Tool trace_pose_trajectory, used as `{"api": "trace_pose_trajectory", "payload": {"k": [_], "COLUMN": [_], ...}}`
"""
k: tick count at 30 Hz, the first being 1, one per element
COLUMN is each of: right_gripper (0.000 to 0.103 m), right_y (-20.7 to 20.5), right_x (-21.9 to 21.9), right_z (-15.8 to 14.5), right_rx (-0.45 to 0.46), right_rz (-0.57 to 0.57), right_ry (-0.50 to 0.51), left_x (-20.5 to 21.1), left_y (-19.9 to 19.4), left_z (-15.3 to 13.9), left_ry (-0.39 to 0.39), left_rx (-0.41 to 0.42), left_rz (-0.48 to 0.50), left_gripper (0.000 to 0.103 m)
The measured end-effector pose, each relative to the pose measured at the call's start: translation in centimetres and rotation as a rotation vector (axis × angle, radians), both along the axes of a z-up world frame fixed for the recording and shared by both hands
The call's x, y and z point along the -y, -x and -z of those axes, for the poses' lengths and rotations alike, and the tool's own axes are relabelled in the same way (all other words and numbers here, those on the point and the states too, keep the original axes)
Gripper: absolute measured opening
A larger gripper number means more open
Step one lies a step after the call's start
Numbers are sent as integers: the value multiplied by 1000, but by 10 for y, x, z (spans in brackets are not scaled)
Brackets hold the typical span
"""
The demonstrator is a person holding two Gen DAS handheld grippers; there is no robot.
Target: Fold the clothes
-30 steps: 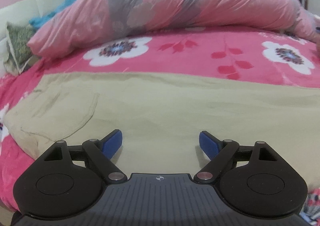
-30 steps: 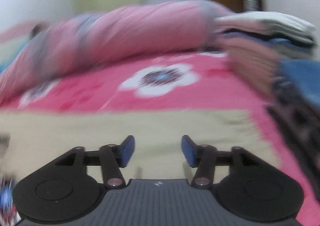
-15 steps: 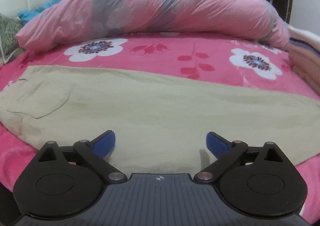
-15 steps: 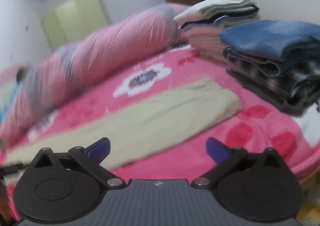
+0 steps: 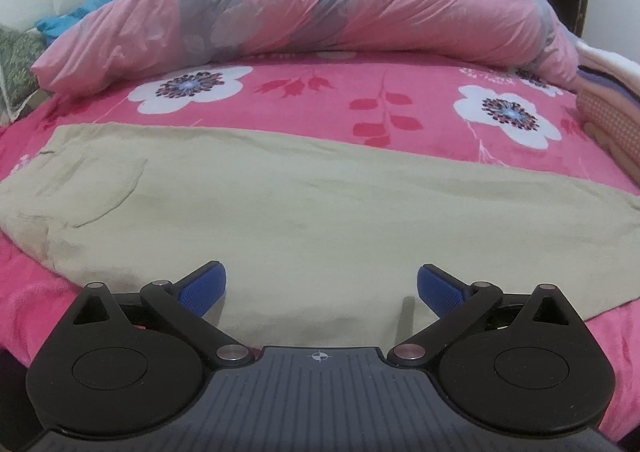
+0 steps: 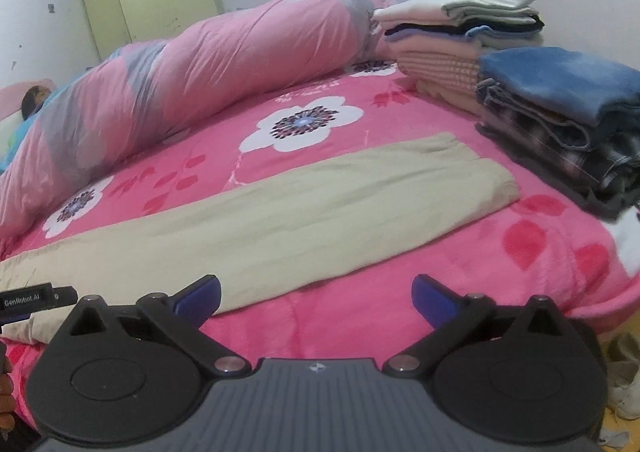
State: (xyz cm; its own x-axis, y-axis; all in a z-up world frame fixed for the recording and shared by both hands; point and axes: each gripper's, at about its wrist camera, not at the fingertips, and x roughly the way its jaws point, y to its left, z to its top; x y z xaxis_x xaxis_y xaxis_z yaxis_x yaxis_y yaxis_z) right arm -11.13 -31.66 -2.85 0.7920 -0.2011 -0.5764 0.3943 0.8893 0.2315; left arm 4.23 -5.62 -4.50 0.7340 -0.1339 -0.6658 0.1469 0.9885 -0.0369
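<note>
Both claws are spread as wide as they go and have hold of nothing. The left claw (image 5: 318, 286) has just been opening, and its blue pads (image 5: 202, 288) hover over the near edge of the khaki trousers (image 5: 320, 203), with only flat cloth showing in the gap. The right claw (image 6: 316, 294) has also just been opening; it sits over bare pink bedspread (image 6: 360, 316), with one pad just above the trousers' near edge and nothing between the fingers.

One pair of khaki trousers, folded lengthwise into a long strip, lies flat across the bed. The pocket end (image 5: 80, 187) is on the left, and the two leg cuffs (image 6: 480, 167) are at the right end, one on top of the other.

Past that, there's one rolled pink and grey duvet (image 6: 200, 63) along the far side. Two stacks of folded clothes sit at the right of the bed: a near one topped with denim (image 6: 560, 91) and a far one topped with white (image 6: 460, 7). In the right view I count three white flowers (image 6: 304, 123) on the bedspread.
</note>
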Motion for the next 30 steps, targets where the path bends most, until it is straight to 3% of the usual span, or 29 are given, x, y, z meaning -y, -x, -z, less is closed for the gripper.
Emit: {"api": "trace_pose_trajectory", "payload": {"k": [19, 30], "right_gripper": [103, 103], "right_y": [-21, -21], "right_x": [-61, -75], "right_z": [9, 9], "right_rx": [-76, 4], "right_rz": [-56, -145], "right_ry": [307, 293], "left_x": [-3, -9], "left_y": [-2, -1], "left_z": [-1, 3], "left_ry": [-22, -34], "left_rx": [-26, -41], "left_rz": [-72, -104], "left_gripper": [103, 103]}}
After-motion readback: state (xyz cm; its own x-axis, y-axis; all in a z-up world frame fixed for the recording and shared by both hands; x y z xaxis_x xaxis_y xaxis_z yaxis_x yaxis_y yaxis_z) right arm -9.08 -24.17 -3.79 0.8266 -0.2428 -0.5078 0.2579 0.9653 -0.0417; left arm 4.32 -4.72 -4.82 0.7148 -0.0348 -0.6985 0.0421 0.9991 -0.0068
